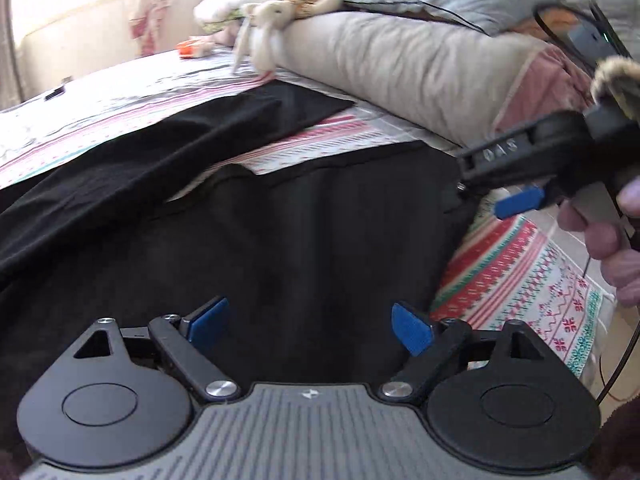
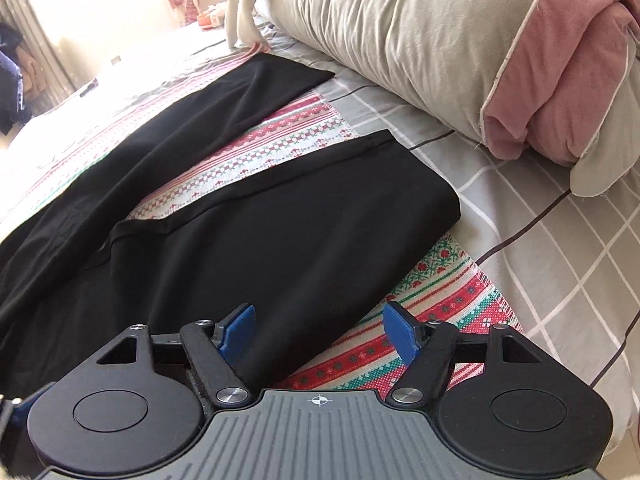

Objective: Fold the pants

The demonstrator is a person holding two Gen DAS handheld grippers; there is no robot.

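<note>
Black pants [image 1: 248, 232] lie spread flat on a patterned cloth on the bed, legs apart in a V. They also show in the right wrist view [image 2: 256, 232]. My left gripper [image 1: 310, 326] is open and empty, hovering just above the wide near part of the pants. My right gripper [image 2: 318, 326] is open and empty, over the near edge of the closer leg where it meets the cloth. The right gripper also shows in the left wrist view [image 1: 516, 202] at the right edge, held in a hand above that leg's end.
A red, green and white patterned cloth [image 2: 432, 300] covers a grey checked bedsheet [image 2: 560, 240]. A rolled beige and pink quilt [image 2: 460, 40] lies along the far side. A white stuffed rabbit [image 2: 244, 4] lies beside it. A small orange object [image 1: 188, 49] sits far back.
</note>
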